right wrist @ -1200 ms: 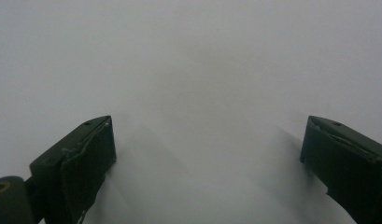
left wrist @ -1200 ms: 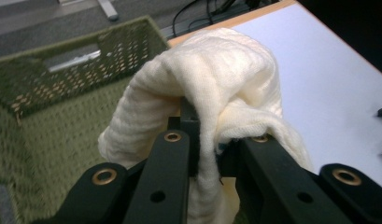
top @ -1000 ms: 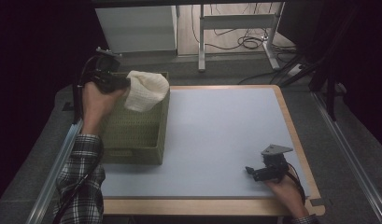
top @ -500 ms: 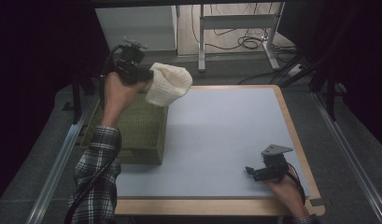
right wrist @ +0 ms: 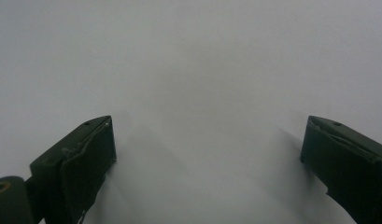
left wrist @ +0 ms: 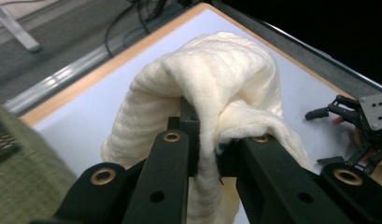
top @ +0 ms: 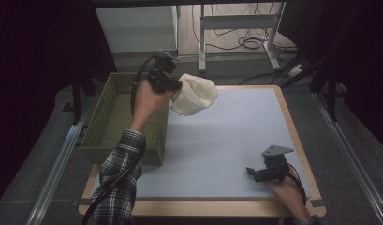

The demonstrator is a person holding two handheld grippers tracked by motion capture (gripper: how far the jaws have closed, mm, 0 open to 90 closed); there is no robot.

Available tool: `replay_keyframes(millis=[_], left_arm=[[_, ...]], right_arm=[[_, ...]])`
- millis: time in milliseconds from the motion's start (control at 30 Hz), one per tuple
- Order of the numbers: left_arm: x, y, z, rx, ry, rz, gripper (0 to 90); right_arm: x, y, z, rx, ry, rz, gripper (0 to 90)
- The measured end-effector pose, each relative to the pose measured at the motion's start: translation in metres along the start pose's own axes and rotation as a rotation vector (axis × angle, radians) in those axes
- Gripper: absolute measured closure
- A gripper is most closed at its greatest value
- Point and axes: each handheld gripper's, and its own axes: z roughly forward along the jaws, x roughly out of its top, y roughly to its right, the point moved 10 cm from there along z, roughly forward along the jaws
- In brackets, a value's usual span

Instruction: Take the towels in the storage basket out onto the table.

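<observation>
Cream knit cloth (left wrist: pixel 212 88) – unlabelled – clamped in left hand-held gripper (left wrist: pixel 205 140).

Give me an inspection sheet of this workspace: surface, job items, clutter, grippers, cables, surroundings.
Surface: pale blue table top with a wooden edge, bare in the middle.
Job's things: cream knitted cloth bunched, held above the table's far left part; green woven basket at the left edge.
Clutter: nothing seen.
Grippers: left gripper shut on the cloth; right gripper open, jaws wide apart, low over the table near its right front corner.
Cables: a black cable trails from the left gripper; more lie on the floor beyond the table.
Surroundings: metal frame legs, dark curtains at the sides.
</observation>
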Motion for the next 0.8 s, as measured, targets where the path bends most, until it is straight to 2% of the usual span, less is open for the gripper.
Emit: replay_keyframes(millis=[200,233,267,300,333,367,400,433,467,500,600,633,667,700,733,800], left_arm=[[-0.012,0.015,0.038,-0.042,-0.033,0.013,84.3],[-0.018,0.019,0.050,-0.053,-0.050,0.020,84.3],[-0.018,0.019,0.050,-0.053,-0.050,0.020,84.2],[-0.022,0.023,0.061,-0.064,-0.061,0.021,84.2],[-0.022,0.023,0.061,-0.064,-0.061,0.021,84.2],[-0.028,0.027,0.072,-0.079,-0.066,0.021,84.2],[-0.028,0.027,0.072,-0.079,-0.066,0.021,84.1],[-0.035,0.032,0.085,-0.086,-0.086,0.031,84.0],[-0.035,0.032,0.085,-0.086,-0.086,0.031,84.0],[-0.041,0.036,0.095,-0.102,-0.094,0.033,83.9],[-0.046,0.041,0.104,-0.113,-0.102,0.035,83.7],[-0.053,0.047,0.116,-0.126,-0.109,0.032,83.6],[-0.053,0.047,0.116,-0.126,-0.109,0.032,83.6],[-0.060,0.051,0.125,-0.125,-0.122,0.044,83.5],[-0.060,0.051,0.125,-0.125,-0.122,0.044,83.5],[-0.070,0.057,0.137,-0.130,-0.134,0.055,83.2]], right_arm=[[0.000,0.000,0.000,-0.001,0.001,0.000,3.3],[0.000,0.000,0.000,-0.001,0.001,0.000,3.3],[0.000,0.000,0.000,0.000,0.001,0.000,3.3],[0.000,0.000,0.000,0.000,0.001,0.000,3.3],[0.000,0.000,0.000,0.000,0.001,0.000,3.3],[0.000,0.000,0.000,0.000,0.001,0.000,3.3],[0.000,0.000,0.000,0.000,0.001,0.000,3.3],[0.000,0.000,0.000,-0.001,0.001,-0.001,3.3],[0.000,0.000,0.000,-0.001,0.001,-0.001,3.3],[0.000,0.000,0.000,-0.001,0.001,-0.001,3.3],[0.000,0.000,0.000,-0.002,0.002,-0.002,3.3],[0.000,0.000,0.000,-0.003,0.003,-0.003,3.3],[0.000,0.000,0.000,-0.003,0.003,-0.003,3.3],[0.000,0.001,0.000,-0.004,0.002,-0.003,3.3],[0.000,0.001,0.000,-0.004,0.002,-0.003,3.3],[0.000,0.001,0.000,-0.004,0.003,-0.003,3.3]])
